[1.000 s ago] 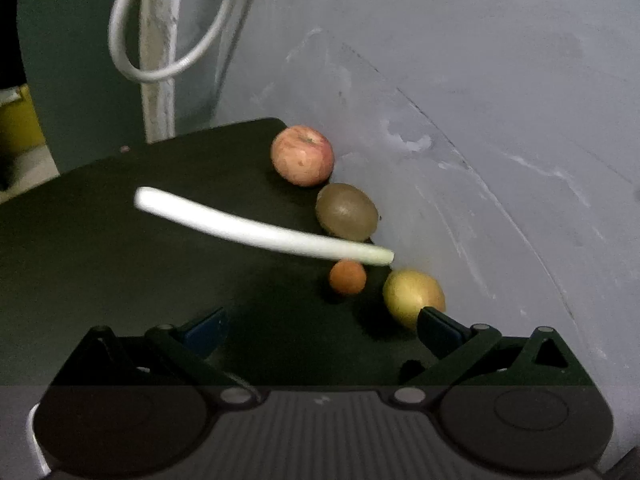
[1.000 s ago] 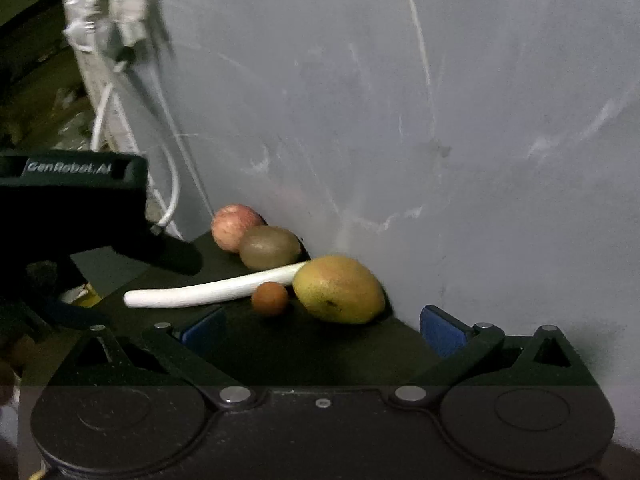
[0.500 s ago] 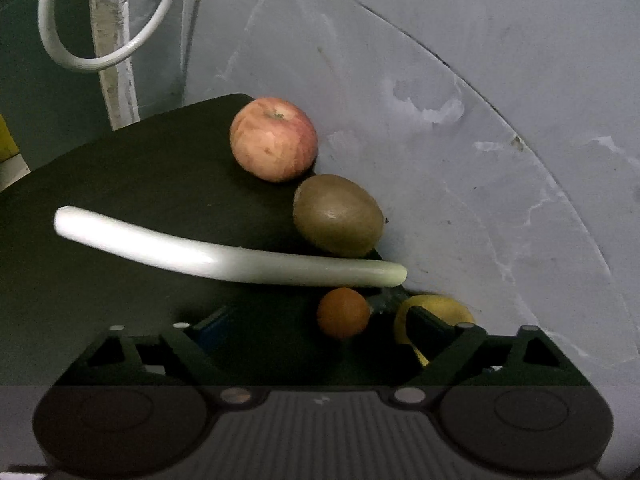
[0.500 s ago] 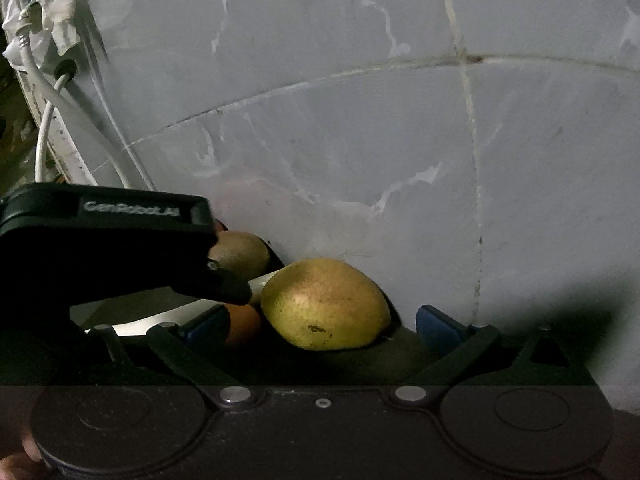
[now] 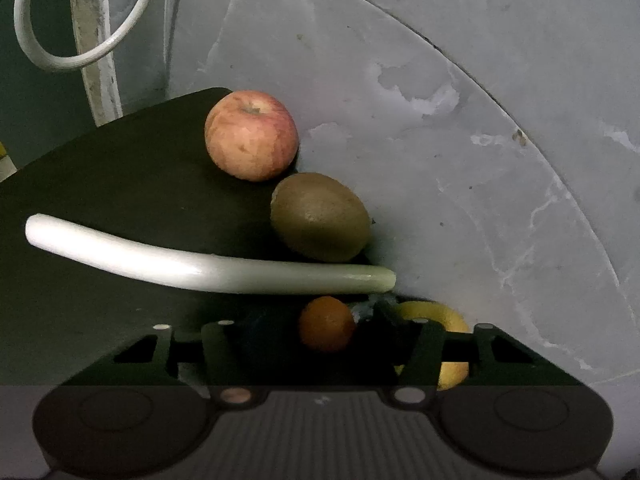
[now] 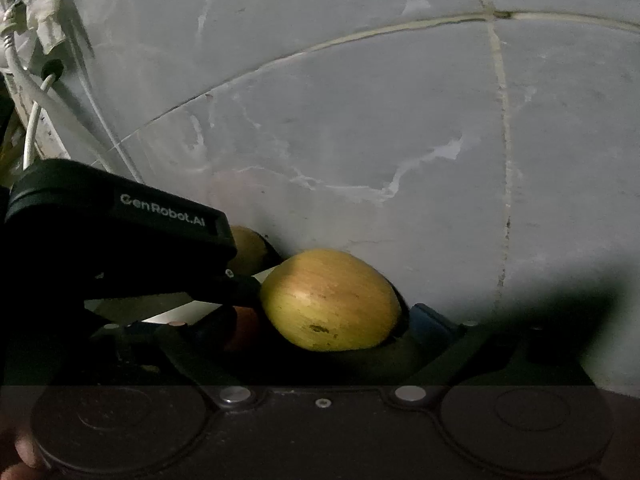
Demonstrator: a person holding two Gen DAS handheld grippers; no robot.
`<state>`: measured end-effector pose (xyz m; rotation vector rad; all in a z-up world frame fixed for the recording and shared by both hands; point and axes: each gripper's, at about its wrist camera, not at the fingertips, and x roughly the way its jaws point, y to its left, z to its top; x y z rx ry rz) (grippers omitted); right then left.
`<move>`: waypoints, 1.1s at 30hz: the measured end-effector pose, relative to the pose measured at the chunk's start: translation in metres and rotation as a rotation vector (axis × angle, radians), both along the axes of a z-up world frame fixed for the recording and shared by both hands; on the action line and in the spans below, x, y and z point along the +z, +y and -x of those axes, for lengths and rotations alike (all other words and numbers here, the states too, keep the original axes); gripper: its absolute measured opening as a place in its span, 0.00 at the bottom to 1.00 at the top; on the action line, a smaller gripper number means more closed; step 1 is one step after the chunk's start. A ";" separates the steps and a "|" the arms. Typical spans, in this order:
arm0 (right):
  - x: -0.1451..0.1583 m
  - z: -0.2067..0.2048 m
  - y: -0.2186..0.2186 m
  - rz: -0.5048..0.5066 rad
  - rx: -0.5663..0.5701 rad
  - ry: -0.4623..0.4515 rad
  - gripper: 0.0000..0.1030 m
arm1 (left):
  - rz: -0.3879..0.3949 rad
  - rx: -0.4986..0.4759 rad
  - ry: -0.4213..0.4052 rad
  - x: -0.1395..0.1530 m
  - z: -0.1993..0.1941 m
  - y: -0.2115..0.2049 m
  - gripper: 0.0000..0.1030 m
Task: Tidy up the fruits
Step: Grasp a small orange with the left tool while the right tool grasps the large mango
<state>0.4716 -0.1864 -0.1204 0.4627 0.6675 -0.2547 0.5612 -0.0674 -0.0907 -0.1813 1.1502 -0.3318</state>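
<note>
On a dark table against a grey wall lie a red apple [image 5: 251,135], a brown kiwi [image 5: 320,217], a long white leek stalk [image 5: 192,265], a small orange fruit [image 5: 327,323] and a yellow pear [image 6: 331,299]. My left gripper [image 5: 316,330] is low over the table with its jaws around the orange fruit. My right gripper [image 6: 324,320] has its jaws on either side of the pear. The pear also shows in the left wrist view [image 5: 452,344], partly hidden behind the left gripper's right finger. The left gripper's body [image 6: 120,232] hides the kiwi and the orange fruit in the right wrist view.
The grey wall [image 5: 440,120] stands right behind the fruits. A white cable loop [image 5: 80,52] and a pipe [image 5: 96,60] hang at the far left. The dark table [image 5: 100,168] stretches to the left of the leek.
Both grippers have moved forward and down. The left jaws have narrowed around the orange fruit. The right jaws have come around the pear.
</note>
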 end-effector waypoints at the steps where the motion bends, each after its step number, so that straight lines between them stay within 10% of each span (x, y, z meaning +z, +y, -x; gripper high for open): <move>1: 0.000 0.003 -0.004 0.000 0.003 -0.003 0.90 | 0.009 0.000 0.005 0.000 -0.001 0.001 0.53; 33: -0.009 0.029 -0.024 -0.033 0.066 -0.077 0.69 | 0.139 0.120 0.052 -0.003 0.017 0.030 0.33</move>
